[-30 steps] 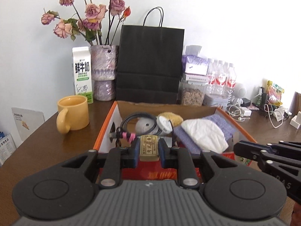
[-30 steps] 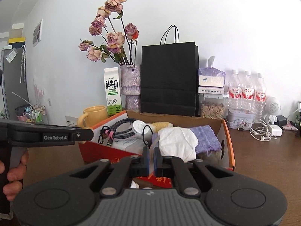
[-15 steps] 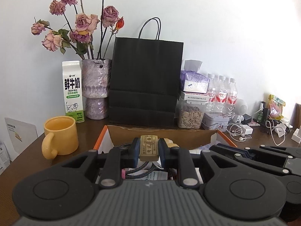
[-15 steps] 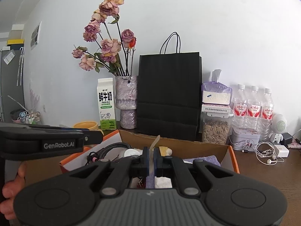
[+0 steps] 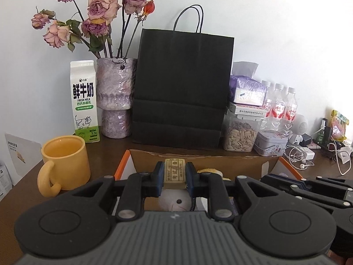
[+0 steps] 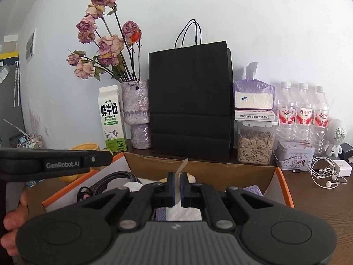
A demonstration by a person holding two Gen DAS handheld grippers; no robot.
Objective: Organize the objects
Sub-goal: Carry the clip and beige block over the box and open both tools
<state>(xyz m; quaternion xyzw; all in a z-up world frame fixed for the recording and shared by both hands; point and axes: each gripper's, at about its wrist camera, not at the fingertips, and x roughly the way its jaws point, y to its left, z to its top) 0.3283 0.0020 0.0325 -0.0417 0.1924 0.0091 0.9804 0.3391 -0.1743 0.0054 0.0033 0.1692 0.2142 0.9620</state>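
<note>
1. Where seen past both wrists, dark brown wooden table point(image 5: 103, 148) under everything, crowded along the white back wall.
2. Tall black paper bag with cord handles point(image 5: 183, 88) upright at the middle of the back row, just behind the box.
3. Open cardboard box with orange outer sides point(image 5: 198, 160) in front of the bag, flaps up; inside, a black braided cable point(image 6: 114, 177) on the left, white cloth point(image 6: 183, 213) in the middle, purple cloth point(image 6: 253, 188) on the right.
4. Mottled purple vase of dried pink roses point(image 5: 115, 97) to the left of the bag, touching or nearly touching it.
5. White and green milk carton point(image 5: 85, 101) upright just left of the vase.
6. Yellow ceramic mug point(image 5: 65, 163) in front of the carton, beside the box's left wall, handle toward the camera.
7. Left claw point(image 5: 175, 176) above the box's near part, clamped on a small tan rectangular block with printed characters point(image 5: 175, 172), blue pads pressing both long sides; block held clear of the contents below.
8. Right claw point(image 6: 177, 187) alongside, also above the box, pads together on a thin pale strip point(image 6: 182, 169) sticking up and tilted right; too thin to tell what.
9. Fingers of a hand point(image 6: 13, 220) at the left edge of the right wrist view, around the left claw's handle.
</note>
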